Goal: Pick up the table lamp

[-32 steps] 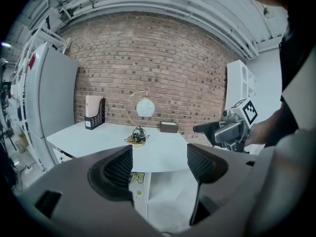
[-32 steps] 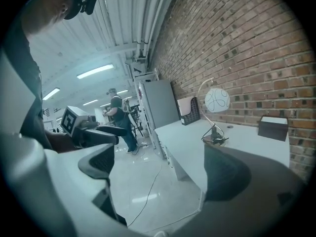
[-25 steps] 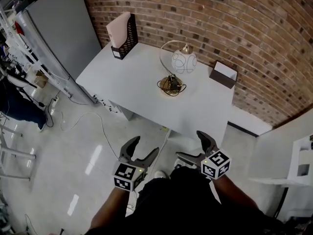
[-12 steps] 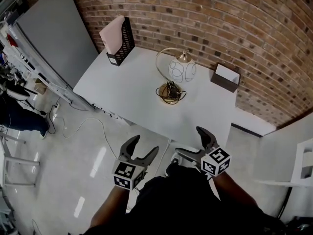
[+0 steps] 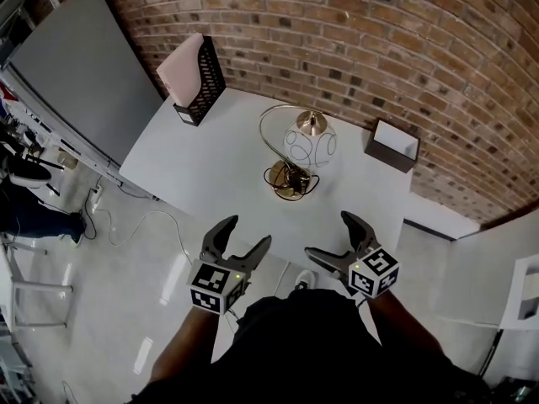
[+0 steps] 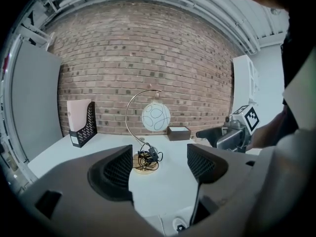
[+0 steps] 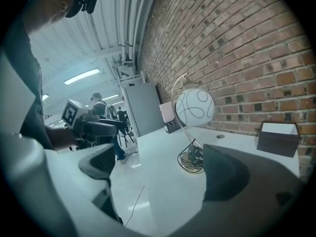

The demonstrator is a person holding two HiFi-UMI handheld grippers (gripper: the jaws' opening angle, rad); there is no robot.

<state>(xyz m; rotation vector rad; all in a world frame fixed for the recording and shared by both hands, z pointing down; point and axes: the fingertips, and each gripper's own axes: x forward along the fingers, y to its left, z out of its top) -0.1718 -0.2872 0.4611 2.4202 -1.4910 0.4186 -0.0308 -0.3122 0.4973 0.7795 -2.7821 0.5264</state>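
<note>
Standing upright on the white counter (image 5: 210, 171), toward its far side near the brick wall (image 5: 396, 49), is the table lamp (image 5: 309, 148). Its white globe shade, marked with dark looping lines, hangs from a thin arched gold stem that rises from a round gold base. A dark cord (image 5: 292, 178) lies coiled on that base. Nothing touches the lamp.

A black mesh file holder (image 5: 202, 74) with a pale pink folder in it sits at the counter's far left corner. A dark open box (image 5: 392, 145) with a white inside sits at the far right. Both are well apart from the lamp. A grey panel (image 5: 80, 66) stands to the left of the counter.

The left tool (image 5: 247, 232) and the right tool (image 5: 328, 236) hover side by side near the counter's near edge, apart from the lamp, each held in one of the person's hands. In the left gripper view the left tool's jaws stand wide apart with nothing between them. The lamp shows beyond the gap, and the right tool appears off to the right. In the right gripper view the right tool's jaws are also spread wide and hold nothing. The lamp is ahead of them on the counter, and the left tool shows at the left.
</note>
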